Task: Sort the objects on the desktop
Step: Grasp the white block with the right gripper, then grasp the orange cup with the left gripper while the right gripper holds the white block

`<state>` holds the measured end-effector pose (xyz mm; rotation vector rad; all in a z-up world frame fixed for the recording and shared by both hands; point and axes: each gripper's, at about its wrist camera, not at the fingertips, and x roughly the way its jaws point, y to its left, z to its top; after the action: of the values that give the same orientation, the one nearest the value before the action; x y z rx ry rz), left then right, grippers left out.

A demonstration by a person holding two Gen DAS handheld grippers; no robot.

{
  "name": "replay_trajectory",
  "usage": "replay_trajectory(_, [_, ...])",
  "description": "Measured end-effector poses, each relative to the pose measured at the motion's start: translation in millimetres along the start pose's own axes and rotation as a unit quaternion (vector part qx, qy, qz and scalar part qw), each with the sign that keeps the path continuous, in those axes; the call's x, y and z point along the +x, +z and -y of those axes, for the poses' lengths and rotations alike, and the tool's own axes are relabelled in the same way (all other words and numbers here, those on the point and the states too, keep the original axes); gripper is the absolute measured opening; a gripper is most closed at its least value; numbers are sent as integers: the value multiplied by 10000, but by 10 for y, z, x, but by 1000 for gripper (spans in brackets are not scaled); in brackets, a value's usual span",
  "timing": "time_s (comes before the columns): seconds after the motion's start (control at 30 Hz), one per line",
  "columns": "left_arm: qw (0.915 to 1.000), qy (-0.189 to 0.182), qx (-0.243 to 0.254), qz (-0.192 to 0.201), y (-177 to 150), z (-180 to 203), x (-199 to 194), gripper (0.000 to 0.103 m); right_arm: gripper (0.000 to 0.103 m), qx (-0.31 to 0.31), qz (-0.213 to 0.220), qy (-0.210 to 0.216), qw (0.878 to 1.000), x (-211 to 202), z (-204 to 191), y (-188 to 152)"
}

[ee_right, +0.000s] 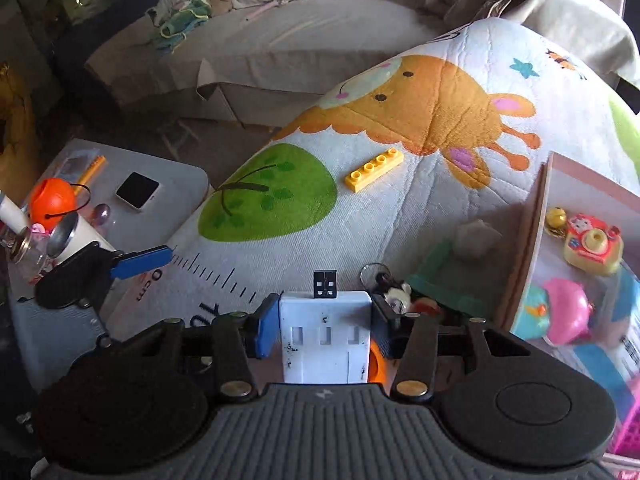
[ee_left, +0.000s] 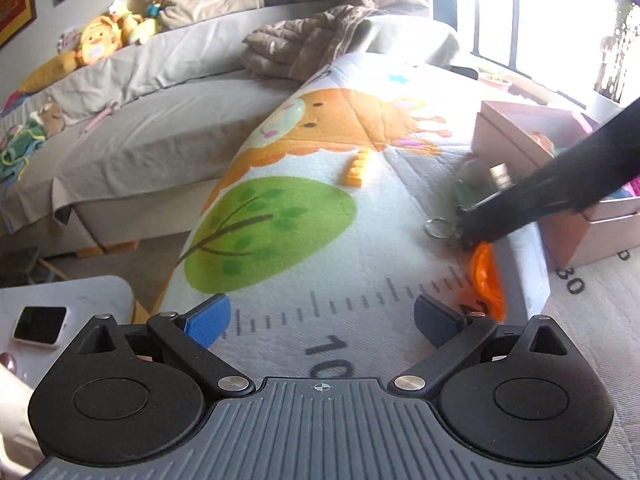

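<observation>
The left gripper hangs over the printed play mat with its blue pads spread wide and nothing between them. Ahead of it and slightly to its right lies a yellow building brick, its long axis running away from the fingers, well apart from either tool.

Further right, the right gripper has its pads set against the two long sides of a white multi-port USB adapter. The pads look to be pressing on it, so I judge it held. The adapter's long axis runs straight along the fingers, its black plug pointing forward past the fingertips. Just beyond the right pad sit a keyring, a small panda charm and something orange, close against the adapter.

To the right of this gripper stands an open cardboard box already holding a toy camera and a pink toy. The box lies nearest the right hand, so the carry probably goes rightward over its near wall, keeping the adapter level enough to clear the rim.
</observation>
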<state>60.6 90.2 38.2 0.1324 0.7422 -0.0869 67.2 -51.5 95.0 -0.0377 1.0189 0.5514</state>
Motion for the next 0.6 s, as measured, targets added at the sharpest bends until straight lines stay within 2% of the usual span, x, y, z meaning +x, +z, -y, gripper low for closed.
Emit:
replay_trajectory(0.2, [9989,-315,315,121,116,371,10,101,47,672,186,-50,9976,-670,483,-541])
replay_trajectory(0.3, [9976,-467,500,67,195,617,138,101,49,1077,174,-347,9934,-817,777,-850])
replay_trajectory(0.33, [9973,-476,559,21,214,695,195,101,52,1173,255,-548,9913,-857,879,-963])
replay_trajectory(0.4, [9970,-407,647,-68,238,835,318,101,67,1240,466,-942,9867,-943,1003,-1146])
replay_trajectory(0.47, [9971,-350,656,-153,253,921,410,101,71,1237,689,-1317,9811,-1031,1108,-1350])
replay_trajectory(0.53, [9975,-296,597,-220,259,965,467,100,74,1289,759,-1397,9788,-1057,1180,-1507])
replay_trajectory(0.57, [9976,-300,581,-219,263,976,475,96,75,1345,763,-1382,9783,-1054,1217,-1587])
replay_trajectory(0.6, [9976,-326,571,-197,270,981,460,86,75,1388,760,-1374,9778,-1053,1264,-1678])
